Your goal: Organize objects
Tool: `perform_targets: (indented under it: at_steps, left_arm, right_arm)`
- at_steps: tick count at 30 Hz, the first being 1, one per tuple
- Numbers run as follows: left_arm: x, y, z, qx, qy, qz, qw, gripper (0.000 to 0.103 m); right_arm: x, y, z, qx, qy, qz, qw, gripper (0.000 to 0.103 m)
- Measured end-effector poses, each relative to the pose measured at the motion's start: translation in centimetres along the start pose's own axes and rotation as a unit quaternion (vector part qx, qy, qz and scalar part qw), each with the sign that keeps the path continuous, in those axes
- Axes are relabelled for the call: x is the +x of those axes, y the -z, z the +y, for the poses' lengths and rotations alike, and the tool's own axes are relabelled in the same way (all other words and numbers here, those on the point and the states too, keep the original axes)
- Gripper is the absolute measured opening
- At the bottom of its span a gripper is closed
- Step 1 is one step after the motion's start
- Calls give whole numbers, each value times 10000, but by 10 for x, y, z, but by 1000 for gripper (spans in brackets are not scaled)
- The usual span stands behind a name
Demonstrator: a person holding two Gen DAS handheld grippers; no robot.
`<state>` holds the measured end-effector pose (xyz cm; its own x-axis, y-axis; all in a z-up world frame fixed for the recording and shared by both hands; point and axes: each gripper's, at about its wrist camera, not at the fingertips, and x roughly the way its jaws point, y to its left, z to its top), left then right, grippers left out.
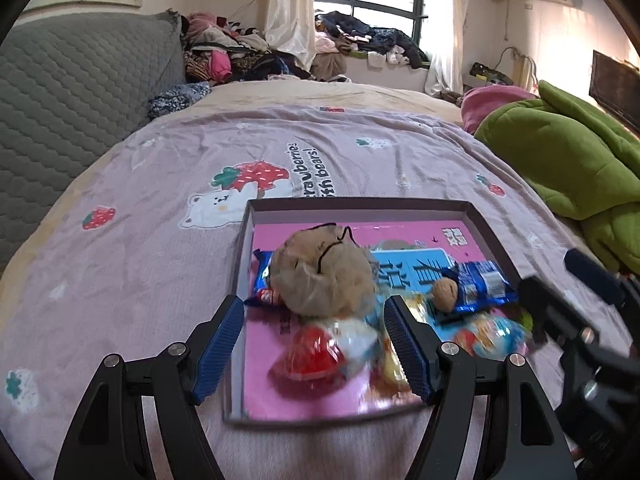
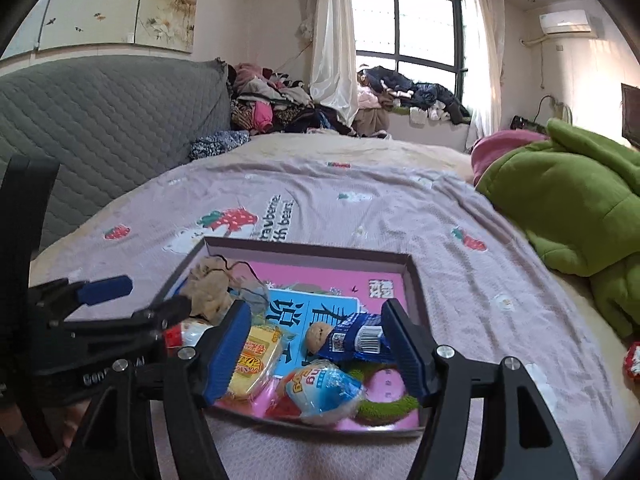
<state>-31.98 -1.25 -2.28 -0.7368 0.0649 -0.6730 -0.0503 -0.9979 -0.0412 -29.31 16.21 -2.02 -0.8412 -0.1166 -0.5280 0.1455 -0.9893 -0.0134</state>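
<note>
Pink-lined tray (image 1: 486, 222) lies on the bed (image 1: 160, 280), just below both grippers, holding the pouch (image 1: 324, 272) and snacks (image 2: 324, 390). Left gripper (image 1: 316, 344) and right gripper (image 2: 316, 350) stand spread, empty. Placement step appears finished; next, locate any stray item.

You are working in a lived-in home bedroom. A wide bed under a mauve sheet printed with strawberries and bears (image 1: 224, 152) fills the room, with a grey quilted headboard cover (image 1: 76, 80), a crumpled green fleece blanket (image 1: 568, 160), heaps of loose clothes (image 2: 272, 108), white curtains (image 2: 334, 40) at a dark-framed window (image 2: 416, 32), and a wall-mounted white air conditioner (image 2: 564, 23).
</note>
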Motion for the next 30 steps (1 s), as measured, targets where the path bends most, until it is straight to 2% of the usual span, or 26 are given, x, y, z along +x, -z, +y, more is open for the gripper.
perform_targets:
  at_steps: [6,14,23,27,30]
  left_arm:
    - [-36,8,-4,-60,-14,32,10000,74]
    - [-94,11,-13,68,-348,-47,9994,74]
    - [-167,11,-13,-16,-451,-413,9981,74]
    - [-189,18,-15,-72,-415,-471,9980,74]
    - [-199,23,-18,-33,-535,-476,9974,74]
  right_arm:
    - [-32,-5,1,10,35,57,10000,69]
    - [-81,-21,5,-53,48,-25,10000,69]
    - [-141,-32,4,-8,54,-216,9998,70]
    - [-161,-33,3,-27,65,-264,9996,69]
    - [-176,-31,2,-23,93,-308,9995,69]
